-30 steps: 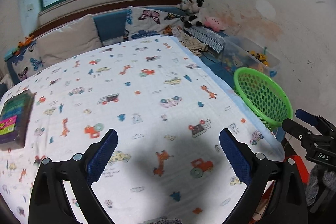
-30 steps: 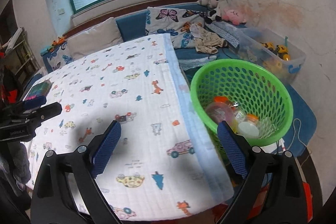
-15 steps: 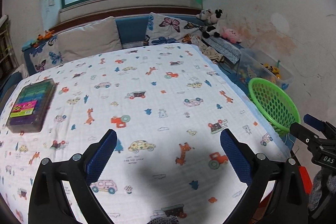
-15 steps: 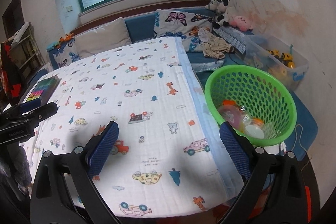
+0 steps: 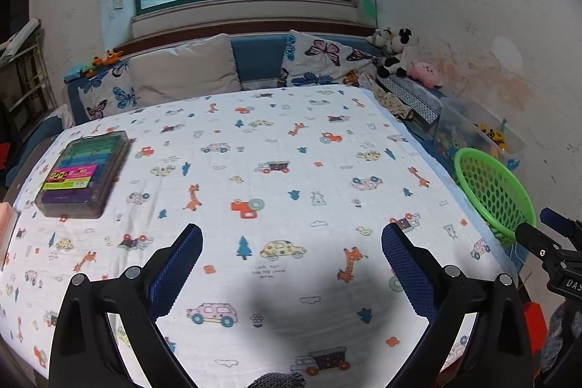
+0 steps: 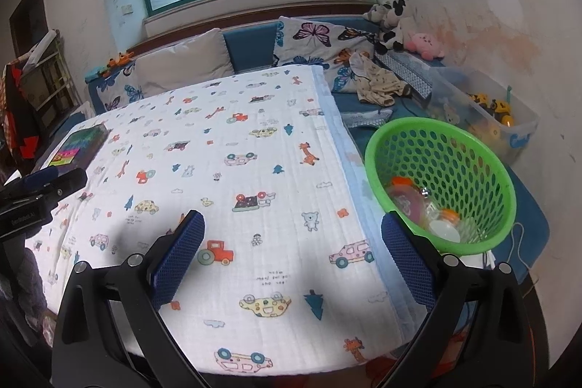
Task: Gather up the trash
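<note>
While both grippers hang above the bed, nothing is held in either one. The left gripper (image 5: 291,257) is spread wide, with only the printed sheet (image 5: 276,148) seen between its blue pads. The right gripper (image 6: 293,242) is opening, its jaws already far apart, and nothing is caught between them either.

The trash is found in the green basket (image 6: 502,177), which stands just beside the right edge of the bed. A few things are seen at its bottom: a pinkish round tub (image 6: 405,199), a small jar with an orange lid (image 6: 449,215) and a white lid (image 6: 443,231). What else lies under them cannot be told, since the basket's mesh and the curved lens make that part hard to read.

The step in hand is judged to be the end of a drop: the trash has been put in the basket and the right jaws are empty above the bed edge. No loose trash is seen on the sheet. Only a flat box of coloured things (image 5: 85,171) is left at the far left side, and it may not be trash at all.

For the next move, the bed must be looked over for anything left. If something is found, open jaws must be brought down around it and closed before it is carried to the basket.
</note>
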### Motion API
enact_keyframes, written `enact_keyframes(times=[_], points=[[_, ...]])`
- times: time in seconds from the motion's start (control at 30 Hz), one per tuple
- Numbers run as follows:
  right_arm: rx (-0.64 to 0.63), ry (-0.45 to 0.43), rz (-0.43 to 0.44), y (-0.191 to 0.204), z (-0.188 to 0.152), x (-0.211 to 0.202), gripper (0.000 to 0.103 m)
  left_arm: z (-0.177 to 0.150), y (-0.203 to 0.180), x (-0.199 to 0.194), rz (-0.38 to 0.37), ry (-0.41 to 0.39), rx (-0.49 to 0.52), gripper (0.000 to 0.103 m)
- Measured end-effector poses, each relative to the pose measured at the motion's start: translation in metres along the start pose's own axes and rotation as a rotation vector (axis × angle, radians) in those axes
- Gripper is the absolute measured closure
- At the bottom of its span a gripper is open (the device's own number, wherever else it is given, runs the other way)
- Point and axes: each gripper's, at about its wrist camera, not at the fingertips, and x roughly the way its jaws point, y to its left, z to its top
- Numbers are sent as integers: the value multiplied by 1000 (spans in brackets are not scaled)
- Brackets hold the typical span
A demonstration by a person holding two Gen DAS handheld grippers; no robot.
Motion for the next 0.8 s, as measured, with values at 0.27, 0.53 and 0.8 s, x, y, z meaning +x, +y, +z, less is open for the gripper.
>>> enact_keyframes(times=[0.27,0.53,0.8], points=[[-13,-9,17,7,-4,0,4,-6,4,-10,43,-20,-1,7],[-10,-23,35,11,-8,-1,4,-11,1,-22,107,-61,13,7],[-17,-34,38,13,-10,-6,4,-16,-2,-27,110,-70,5,7]])
